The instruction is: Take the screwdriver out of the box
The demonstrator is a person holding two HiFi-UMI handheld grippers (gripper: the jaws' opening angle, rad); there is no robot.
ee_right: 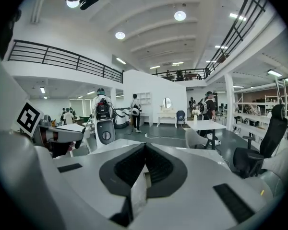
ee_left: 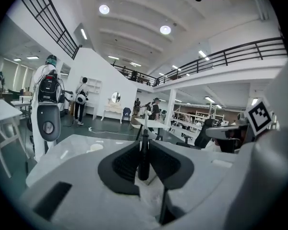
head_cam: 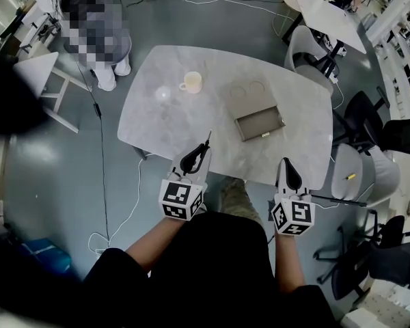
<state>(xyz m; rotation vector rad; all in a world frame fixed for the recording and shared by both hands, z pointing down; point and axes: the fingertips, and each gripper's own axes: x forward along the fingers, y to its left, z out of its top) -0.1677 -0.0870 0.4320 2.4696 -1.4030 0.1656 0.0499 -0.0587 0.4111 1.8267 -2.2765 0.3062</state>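
My left gripper is shut on the black handle of a screwdriver, held above the near edge of the table. The screwdriver points its thin shaft forward and up, out past the fingertips. The open grey box lies on the table to the right of it and farther back, with only a small pale item showing at its near wall. My right gripper hangs by the table's near right edge, tips together, nothing between them. Both grippers point almost level across the room.
A cream cup and a small clear dish stand at the back left of the pale marble table. Two round coasters lie behind the box. Chairs crowd the right side; a person stands at the far left.
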